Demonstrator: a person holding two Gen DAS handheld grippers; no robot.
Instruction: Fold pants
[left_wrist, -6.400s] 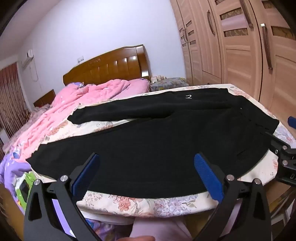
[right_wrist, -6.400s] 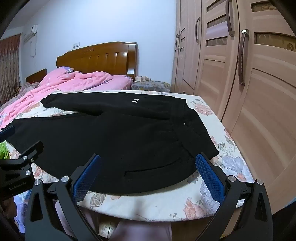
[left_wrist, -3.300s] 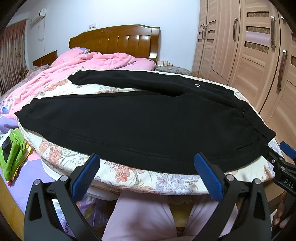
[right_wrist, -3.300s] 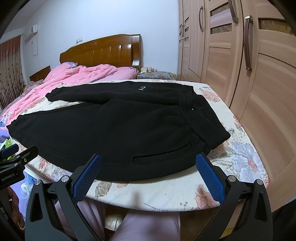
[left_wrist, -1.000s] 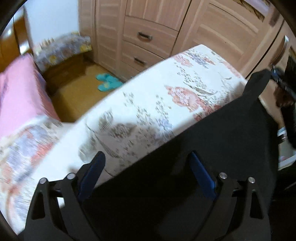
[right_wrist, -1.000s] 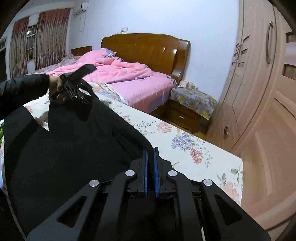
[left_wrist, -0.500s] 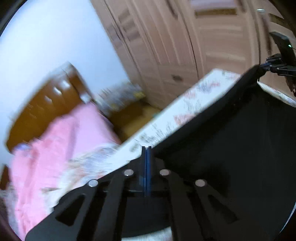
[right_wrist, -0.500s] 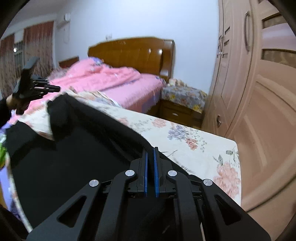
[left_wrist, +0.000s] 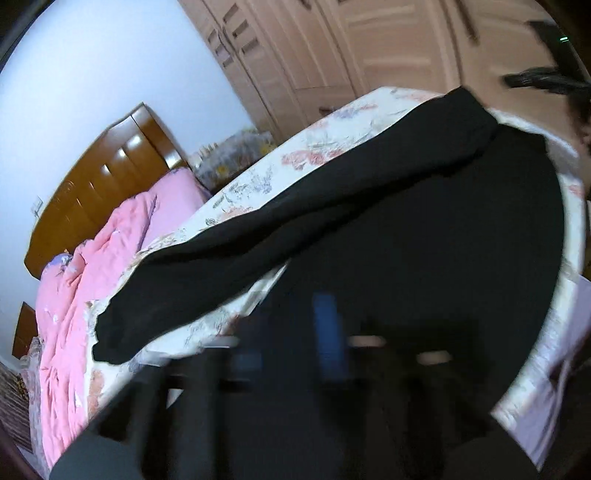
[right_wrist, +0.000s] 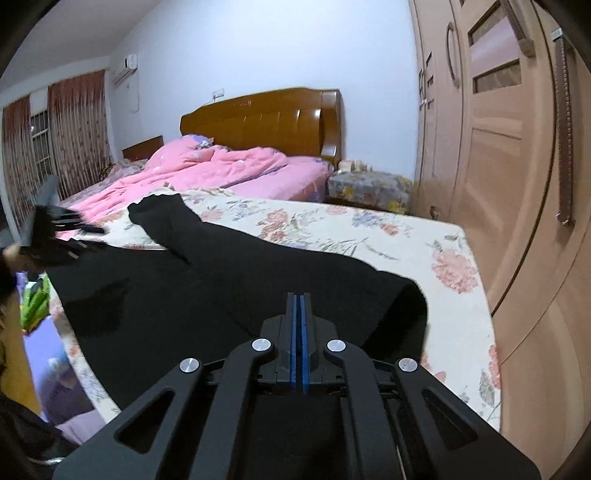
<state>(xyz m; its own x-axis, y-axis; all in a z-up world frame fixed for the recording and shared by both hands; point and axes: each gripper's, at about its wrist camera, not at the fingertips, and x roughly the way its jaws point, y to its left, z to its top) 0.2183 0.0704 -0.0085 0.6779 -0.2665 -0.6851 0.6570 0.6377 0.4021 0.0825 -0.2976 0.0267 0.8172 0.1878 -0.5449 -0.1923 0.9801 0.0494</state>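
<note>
The black pants (right_wrist: 207, 291) lie spread on the floral bedsheet (right_wrist: 388, 232), one leg reaching back toward the pink quilt. My right gripper (right_wrist: 298, 299) is shut on the near edge of the pants at the waist end. My left gripper (left_wrist: 328, 314) is blurred by motion, its blue pads together on the black cloth (left_wrist: 424, 229) at the leg end. It also shows at the left edge of the right wrist view (right_wrist: 55, 236). The right gripper appears blurred at the top right of the left wrist view (left_wrist: 543, 77).
A pink quilt (right_wrist: 207, 170) and wooden headboard (right_wrist: 266, 118) lie behind. A bedside cabinet (right_wrist: 369, 188) stands beside wooden wardrobe doors (right_wrist: 517, 166) on the right. Curtains (right_wrist: 55, 133) hang at the left. Green items (right_wrist: 35, 299) lie low beside the bed.
Both grippers have closed on the pants' near edge and lifted it. Over the last half second both have carried the cloth back down toward the bed, with the left one moving fast.
</note>
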